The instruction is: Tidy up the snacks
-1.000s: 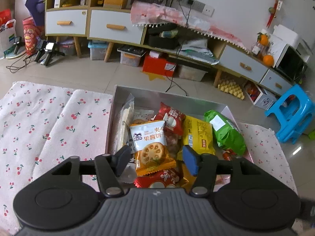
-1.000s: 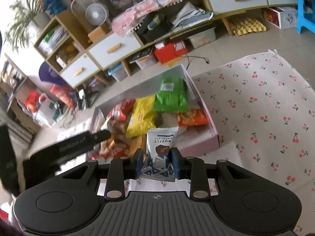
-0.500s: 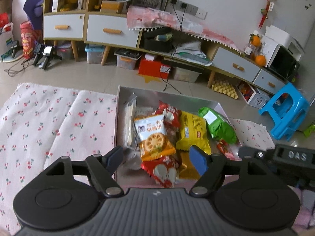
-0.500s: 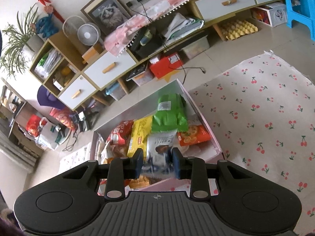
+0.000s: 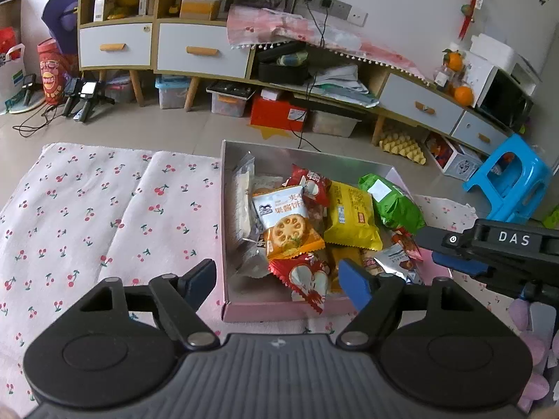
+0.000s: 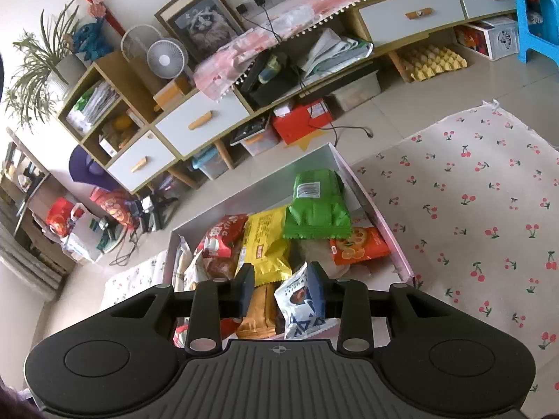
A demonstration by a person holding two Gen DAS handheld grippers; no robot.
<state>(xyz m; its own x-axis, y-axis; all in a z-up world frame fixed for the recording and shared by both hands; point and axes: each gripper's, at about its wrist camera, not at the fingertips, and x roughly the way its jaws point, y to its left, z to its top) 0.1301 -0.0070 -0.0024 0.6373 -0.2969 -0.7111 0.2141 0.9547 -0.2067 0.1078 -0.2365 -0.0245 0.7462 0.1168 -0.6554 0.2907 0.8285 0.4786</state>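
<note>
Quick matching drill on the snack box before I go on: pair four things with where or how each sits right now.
1. green foil packet
2. silver truffle chocolate packet
3. left claw
4. orange biscuit packet with lotus-shaped biscuit picture

a. open, holding nothing
b. between the right claw's fingers, which stand apart
c. far right corner of the pink cardboard box
d. atop the pile, left of the yellow packet

Pairs: 1-c, 2-b, 3-a, 4-d

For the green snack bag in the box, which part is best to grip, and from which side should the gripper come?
Probably its near crimped edge, from above on the box's open side. The green bag lies on top of other packets, and that flat seam looks thinner than its puffy middle.
</note>
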